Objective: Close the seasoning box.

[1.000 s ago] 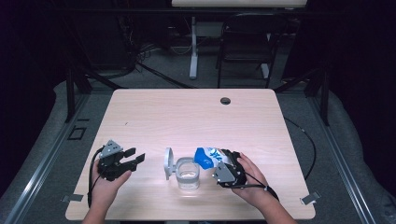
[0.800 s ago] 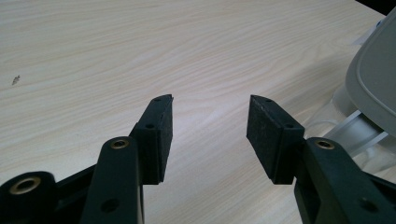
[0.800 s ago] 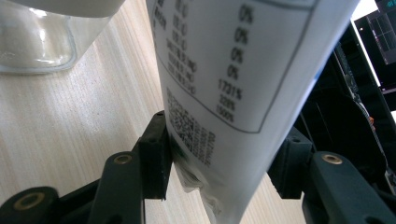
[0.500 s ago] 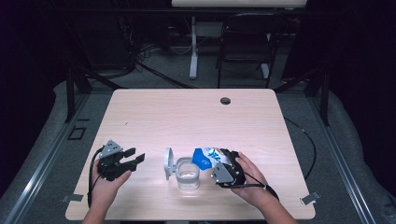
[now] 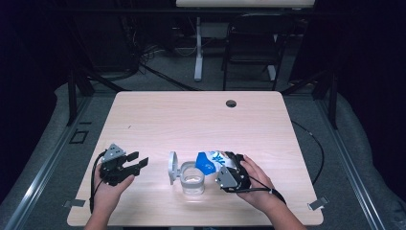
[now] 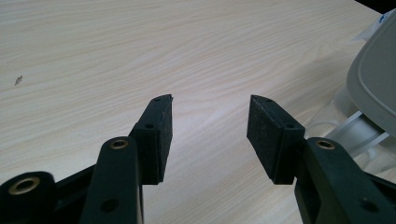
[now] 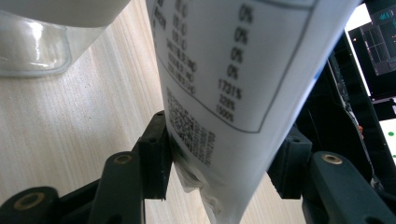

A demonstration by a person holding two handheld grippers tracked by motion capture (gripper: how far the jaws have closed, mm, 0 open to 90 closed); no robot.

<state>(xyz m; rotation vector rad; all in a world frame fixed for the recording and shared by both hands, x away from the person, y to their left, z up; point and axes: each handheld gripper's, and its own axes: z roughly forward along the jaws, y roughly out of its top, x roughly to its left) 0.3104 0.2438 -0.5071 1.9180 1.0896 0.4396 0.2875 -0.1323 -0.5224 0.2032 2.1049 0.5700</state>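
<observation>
Right gripper [image 5: 229,168] – you are squeezing the soft blue-and-white pouch [image 5: 210,162] over the glass jar [image 5: 192,179] | Left gripper [image 5: 135,164] – you are keeping it open, empty | Pouch is probably floppy, slippery – pinch its bottom edge

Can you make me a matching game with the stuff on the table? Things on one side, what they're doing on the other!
Things:
1. left gripper
2. right gripper
3. glass jar
4. round hole

States:
A. stands on the table with its lid flipped open
B. open, holding nothing
C. near the far edge of the table
D. shut on the blue and white pouch

Pairs: 1-B, 2-D, 3-A, 4-C
</observation>
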